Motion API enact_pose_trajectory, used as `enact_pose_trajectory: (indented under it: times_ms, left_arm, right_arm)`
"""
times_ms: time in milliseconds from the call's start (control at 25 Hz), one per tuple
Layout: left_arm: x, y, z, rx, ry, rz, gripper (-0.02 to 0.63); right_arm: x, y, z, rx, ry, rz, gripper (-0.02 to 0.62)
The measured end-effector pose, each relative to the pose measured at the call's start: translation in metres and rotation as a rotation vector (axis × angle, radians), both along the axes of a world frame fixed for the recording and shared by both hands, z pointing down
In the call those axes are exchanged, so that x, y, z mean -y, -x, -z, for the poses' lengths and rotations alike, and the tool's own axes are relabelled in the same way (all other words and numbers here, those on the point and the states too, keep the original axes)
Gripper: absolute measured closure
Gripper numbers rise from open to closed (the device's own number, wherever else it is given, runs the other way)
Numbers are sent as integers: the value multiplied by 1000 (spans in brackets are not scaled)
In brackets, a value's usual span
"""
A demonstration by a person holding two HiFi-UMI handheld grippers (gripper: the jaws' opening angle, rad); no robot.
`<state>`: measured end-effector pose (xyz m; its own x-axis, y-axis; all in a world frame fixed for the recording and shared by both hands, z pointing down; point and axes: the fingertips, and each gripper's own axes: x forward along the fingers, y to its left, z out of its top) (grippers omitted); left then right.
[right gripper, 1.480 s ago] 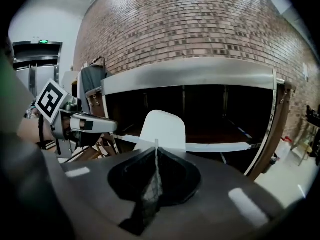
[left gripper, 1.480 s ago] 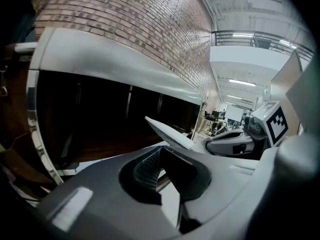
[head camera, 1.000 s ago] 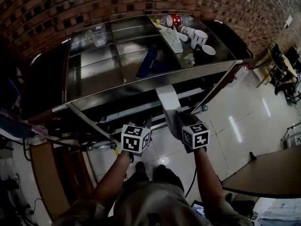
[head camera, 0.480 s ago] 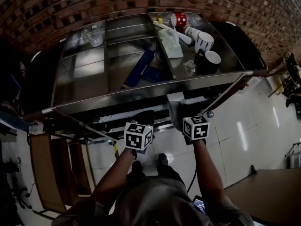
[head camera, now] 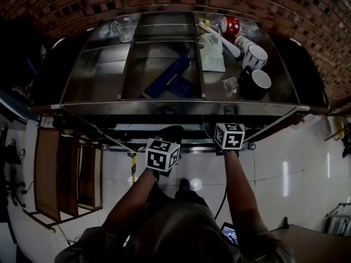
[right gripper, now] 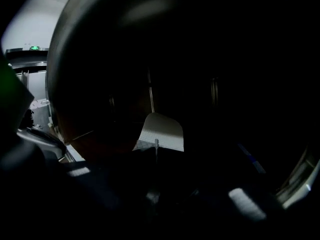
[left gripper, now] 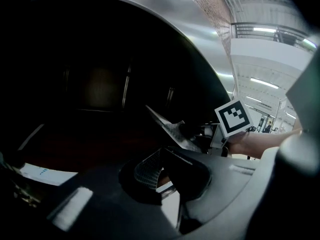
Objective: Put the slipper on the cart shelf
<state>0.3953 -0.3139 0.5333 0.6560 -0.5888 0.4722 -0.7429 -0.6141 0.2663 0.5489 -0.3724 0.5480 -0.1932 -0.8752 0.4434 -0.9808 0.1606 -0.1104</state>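
Two slippers are in the tongs, one per hand. No wording can be read anywhere. The only bold print is the black-and-white square markers on the gripper cubes, and the label on the red and white bottle (head camera: 230, 24) is too small to make out.

The steel cart (head camera: 181, 107) has a top split into three bays. The left bay holds a clear glass jug (head camera: 124, 27). The middle bay holds a long blue object (head camera: 169, 75) lying on a slant. The right bay is crowded: the bottle lies at the far end, then come a white packet (head camera: 211, 51), a striped mug (head camera: 255, 55), a crumpled wrapper (head camera: 231, 84) and a black mug (head camera: 260, 82) whose white inside shows.

The right gripper (right gripper: 156, 146) has its jaws pinched together on the near edge of the grey slipper (right gripper: 161, 132). That slipper sits in the dark space under the cart's top. Its long axis runs straight away from the jaws, with the broad rounded end farthest in. From the left gripper view it reads as a slanted wedge (left gripper: 172, 131) with the patterned sole showing. Whether it touches the shelf below cannot be told.

The left gripper (head camera: 166, 142) is closed on a black slipper (head camera: 170, 133). It juts forward to the cart's front edge and fills the lower part of that gripper's view.
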Motion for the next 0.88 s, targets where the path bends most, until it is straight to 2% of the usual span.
enact_pose_trajectory:
  times_ms: [360, 480, 600, 880]
  left_arm:
    - [2, 18, -2, 11, 20, 108, 598]
    - [1, 20, -3, 17, 22, 128, 598]
    - [-1, 21, -2, 22, 19, 144, 598]
    - [-7, 23, 12, 28, -6, 153, 598]
  right_arm:
    - [32, 2, -18, 13, -27, 15, 575]
    - [35, 7, -13, 40, -58, 47, 562]
    - [34, 11, -11, 64, -72, 75, 521]
    - [9, 7, 12, 76, -115, 84, 512]
